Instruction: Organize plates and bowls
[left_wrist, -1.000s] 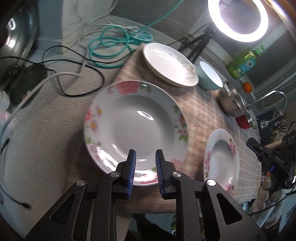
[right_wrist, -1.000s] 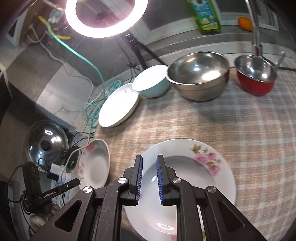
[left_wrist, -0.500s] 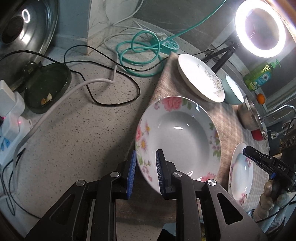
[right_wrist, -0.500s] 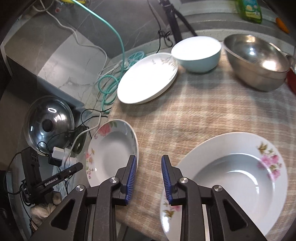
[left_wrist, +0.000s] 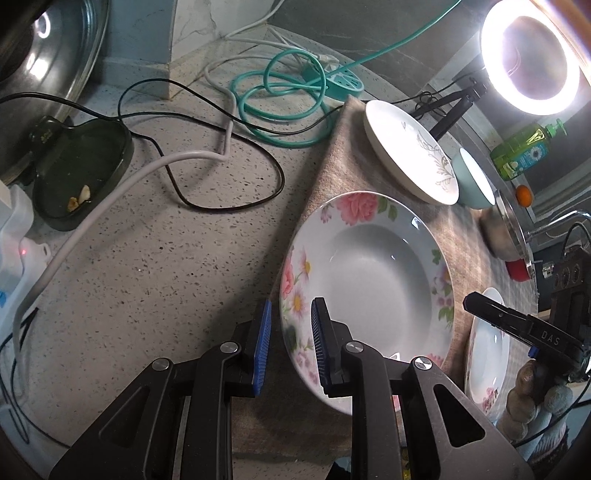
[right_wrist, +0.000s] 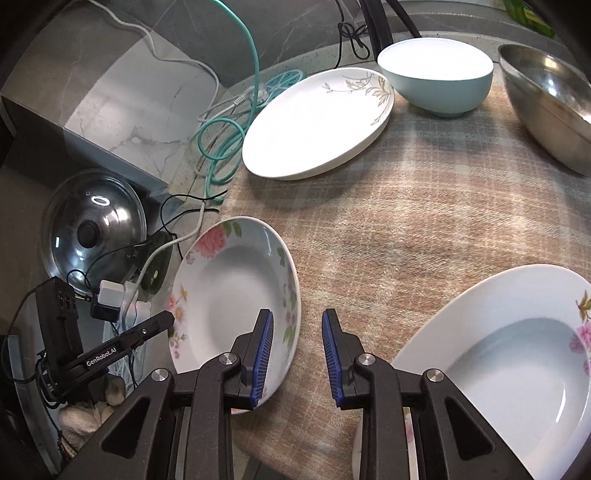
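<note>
A pink-flowered deep plate (left_wrist: 369, 280) lies at the left edge of the plaid cloth (left_wrist: 332, 173). My left gripper (left_wrist: 290, 345) is open, its jaws straddling the plate's near-left rim without clamping it. The plate also shows in the right wrist view (right_wrist: 232, 295). My right gripper (right_wrist: 297, 362) is open and empty over the cloth (right_wrist: 406, 221), between that plate and a second flowered deep plate (right_wrist: 509, 365) at its right. A white leaf-patterned plate (right_wrist: 317, 122), a light blue bowl (right_wrist: 439, 77) and a steel bowl (right_wrist: 554, 96) stand farther back.
Left of the cloth the speckled counter (left_wrist: 147, 266) holds cables, a teal hose (left_wrist: 288, 96), a dark dish (left_wrist: 81, 173) and a glass pot lid (right_wrist: 92, 232). A ring light (left_wrist: 532, 55), green soap bottle (left_wrist: 524, 151) and red bowl (left_wrist: 517, 269) stand at the back right.
My left gripper swung left from the plate's near rim to its left rim. My right gripper opened, left the second plate and moved left over bare cloth.
</note>
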